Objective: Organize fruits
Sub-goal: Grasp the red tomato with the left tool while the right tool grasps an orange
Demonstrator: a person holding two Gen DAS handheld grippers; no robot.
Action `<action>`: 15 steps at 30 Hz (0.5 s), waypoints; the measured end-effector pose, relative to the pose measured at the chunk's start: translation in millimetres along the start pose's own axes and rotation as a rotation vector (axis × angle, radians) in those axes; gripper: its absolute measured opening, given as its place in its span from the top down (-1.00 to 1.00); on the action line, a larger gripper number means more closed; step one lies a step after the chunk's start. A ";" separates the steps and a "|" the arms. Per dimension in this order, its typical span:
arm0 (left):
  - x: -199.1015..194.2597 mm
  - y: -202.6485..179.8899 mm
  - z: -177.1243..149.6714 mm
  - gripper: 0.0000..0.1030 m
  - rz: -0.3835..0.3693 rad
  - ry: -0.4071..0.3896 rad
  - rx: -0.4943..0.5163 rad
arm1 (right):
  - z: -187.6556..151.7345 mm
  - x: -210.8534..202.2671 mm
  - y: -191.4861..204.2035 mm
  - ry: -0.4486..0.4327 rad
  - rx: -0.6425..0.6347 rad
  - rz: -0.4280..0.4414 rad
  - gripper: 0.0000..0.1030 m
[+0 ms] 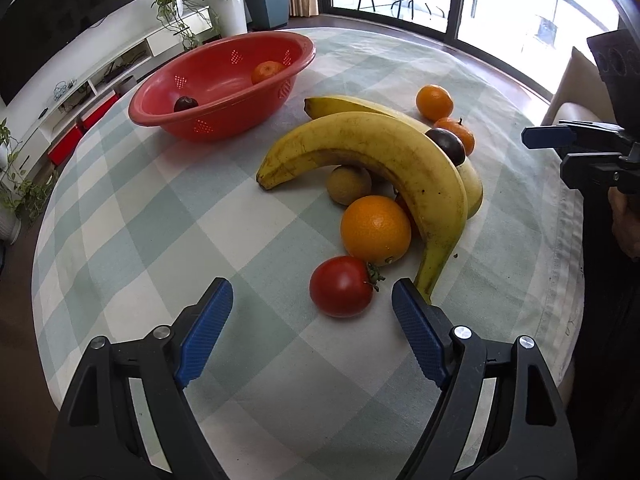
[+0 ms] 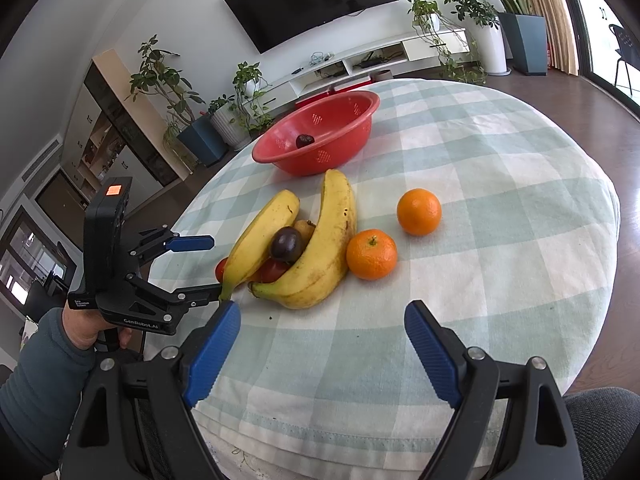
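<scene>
A: While the left gripper [image 1: 312, 300] is hovering with jaws spread and empty, what is lying to its left?

B: Up left, the red basket [image 1: 208, 120] is holding 1 plum [image 1: 185, 103] and 1 mandarin [image 1: 267, 72].

A: And moving right?

B: The tomato [image 1: 341, 286] is sitting just beyond the fingertips, touching the orange [image 1: 375, 229] and 2 bananas [image 1: 372, 148]. The right gripper [image 2: 322, 316] is waiting, jaws also spread, gripping nothing.

Bananas [image 1: 384, 156] atop a fruit pile on the table [image 1: 160, 220], basket [image 1: 224, 80] beyond.
</scene>
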State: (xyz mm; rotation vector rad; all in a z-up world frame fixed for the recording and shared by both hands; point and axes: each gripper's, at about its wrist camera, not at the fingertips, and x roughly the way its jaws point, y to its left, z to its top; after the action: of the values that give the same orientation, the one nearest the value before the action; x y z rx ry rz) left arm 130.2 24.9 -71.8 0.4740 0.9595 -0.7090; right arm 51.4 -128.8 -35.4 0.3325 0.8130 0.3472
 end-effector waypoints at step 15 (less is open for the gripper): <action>8.2 -14.8 -1.0 0.39 -0.048 0.013 0.078 | -1.0 -0.4 -0.8 0.009 -0.001 -0.005 -0.62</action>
State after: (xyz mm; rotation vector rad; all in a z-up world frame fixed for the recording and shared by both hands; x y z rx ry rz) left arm 122.0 12.7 -80.1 0.5264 0.9604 -0.7897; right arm 50.5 -129.5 -36.2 0.3283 0.8219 0.3450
